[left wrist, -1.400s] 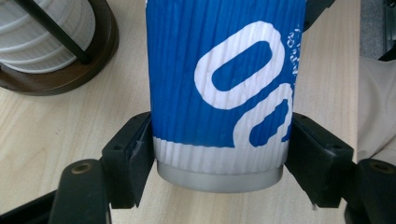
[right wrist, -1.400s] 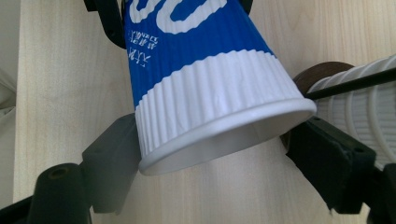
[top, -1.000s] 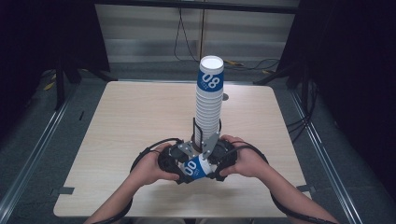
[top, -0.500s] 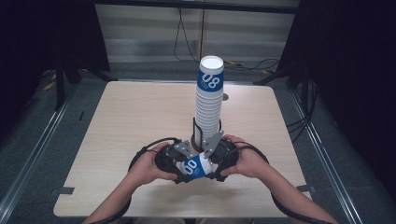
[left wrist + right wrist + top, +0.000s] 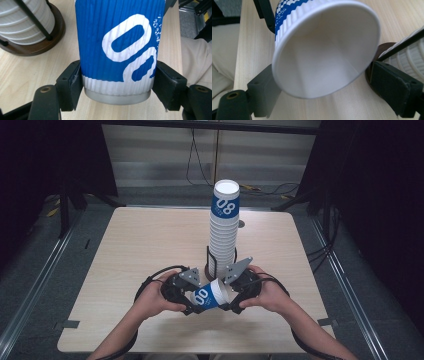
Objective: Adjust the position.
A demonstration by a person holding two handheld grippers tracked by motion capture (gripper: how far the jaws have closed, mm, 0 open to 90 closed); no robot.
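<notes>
Broadly, the wooden table (image 5: 135, 250) carries a tall stack of ribbed paper cups (image 5: 223, 232) standing in a dark-based wire holder (image 5: 209, 268), somewhat toward the near edge from the middle of the table and a little to its right. Just in front of that holder, near the table's front edge, both hands meet around a single blue-and-white cup (image 5: 209, 295) lying on its side, held above the surface. The left gripper (image 5: 117, 83) is clenched on the cup's base end, both pads pressed against the ribbed wall. The right gripper (image 5: 324, 86) faces the cup's open mouth; its jaws stand either side of the rim, and whether they press on it cannot be told.
</notes>
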